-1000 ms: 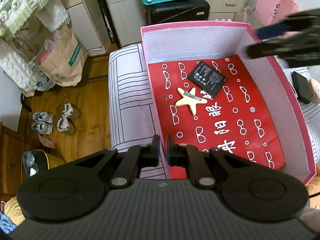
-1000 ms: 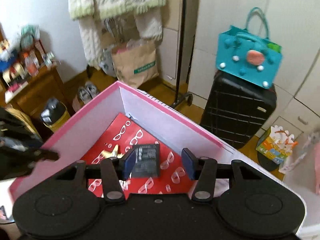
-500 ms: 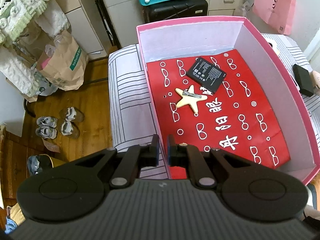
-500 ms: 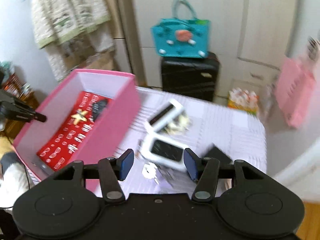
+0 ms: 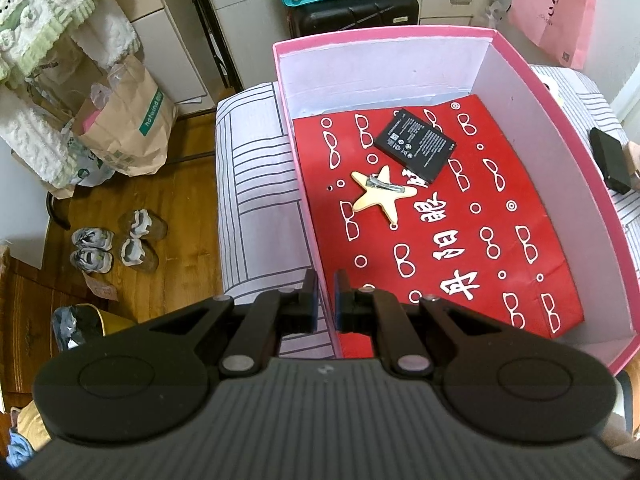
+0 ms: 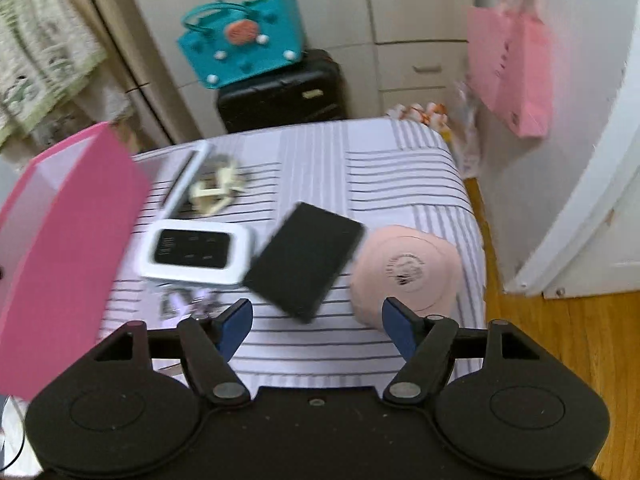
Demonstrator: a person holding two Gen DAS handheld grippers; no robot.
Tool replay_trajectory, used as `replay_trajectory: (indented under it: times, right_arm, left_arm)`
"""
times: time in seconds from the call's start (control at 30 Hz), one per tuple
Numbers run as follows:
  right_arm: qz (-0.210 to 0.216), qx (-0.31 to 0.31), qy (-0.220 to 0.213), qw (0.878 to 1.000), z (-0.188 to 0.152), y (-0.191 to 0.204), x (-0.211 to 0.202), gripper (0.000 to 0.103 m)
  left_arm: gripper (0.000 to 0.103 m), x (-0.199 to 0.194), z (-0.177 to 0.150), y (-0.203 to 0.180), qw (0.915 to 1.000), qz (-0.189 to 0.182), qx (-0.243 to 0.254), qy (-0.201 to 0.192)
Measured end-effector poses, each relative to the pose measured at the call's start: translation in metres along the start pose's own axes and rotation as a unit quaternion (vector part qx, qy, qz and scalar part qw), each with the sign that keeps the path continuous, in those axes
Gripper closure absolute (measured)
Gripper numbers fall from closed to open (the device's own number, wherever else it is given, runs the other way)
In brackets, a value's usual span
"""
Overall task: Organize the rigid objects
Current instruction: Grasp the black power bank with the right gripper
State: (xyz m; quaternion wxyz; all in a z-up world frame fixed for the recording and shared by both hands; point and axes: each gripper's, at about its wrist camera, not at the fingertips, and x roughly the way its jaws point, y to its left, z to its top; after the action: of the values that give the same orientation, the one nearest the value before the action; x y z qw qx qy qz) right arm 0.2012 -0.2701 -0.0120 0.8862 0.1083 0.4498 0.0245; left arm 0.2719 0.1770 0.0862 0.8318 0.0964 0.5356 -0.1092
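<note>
Since 1 second ago, the right gripper (image 6: 316, 320) has swung away from the big pink cardboard box (image 5: 560, 128) and now hangs over the striped bed cover (image 6: 360, 168). Its blue jaws have just been opening and stand wide, with nothing between them.

That box sits on the bed cover at its left edge, and its floor is lined with red paper printed with white glasses (image 5: 460, 240). The left gripper (image 5: 326, 306) has not moved. Its jaws are closed tight on the box's near left wall.

Inside the box, toward the far wall, lies a flat black phone battery (image 5: 416, 144). Just beside it is a cream star-shaped hair clip (image 5: 380, 196), with 1 tip touching the battery.

On the bed cover, right of the box, lie a round pink case (image 6: 408, 268), a flat black rectangular case (image 6: 304, 260) and a white box with a dark screen (image 6: 196, 254). They sit near each other, close to the near edge.
</note>
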Motion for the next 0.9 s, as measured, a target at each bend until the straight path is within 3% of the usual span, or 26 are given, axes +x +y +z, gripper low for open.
replay_trajectory:
  times: [0.2, 0.43, 0.5, 0.6, 0.9]
  right_arm:
    - [0.0, 0.015, -0.013, 1.0, 0.006, -0.005, 0.008, 0.027]
    - [0.039, -0.004, -0.014, 0.999, 0.013, 0.014, 0.007, 0.028]
    - [0.044, -0.004, -0.003, 0.999, 0.015, 0.018, 0.012, 0.038]
    - [0.038, -0.001, 0.025, 0.999, 0.017, 0.023, 0.023, 0.042]
    - [0.004, 0.015, 0.052, 0.999, 0.027, 0.03, 0.05, 0.032]
  left_arm:
    - [0.097, 0.0, -0.002, 0.001, 1.0, -0.002, 0.001, -0.002]
    - [0.097, 0.0, -0.002, 0.0, 1.0, 0.003, 0.007, -0.003]
    - [0.097, 0.0, -0.002, 0.0, 1.0, 0.002, 0.007, -0.003]
    - [0.097, 0.0, -0.002, 0.0, 1.0, 0.001, 0.006, -0.003]
    - [0.096, 0.001, -0.002, 0.002, 1.0, -0.004, 0.007, -0.002]
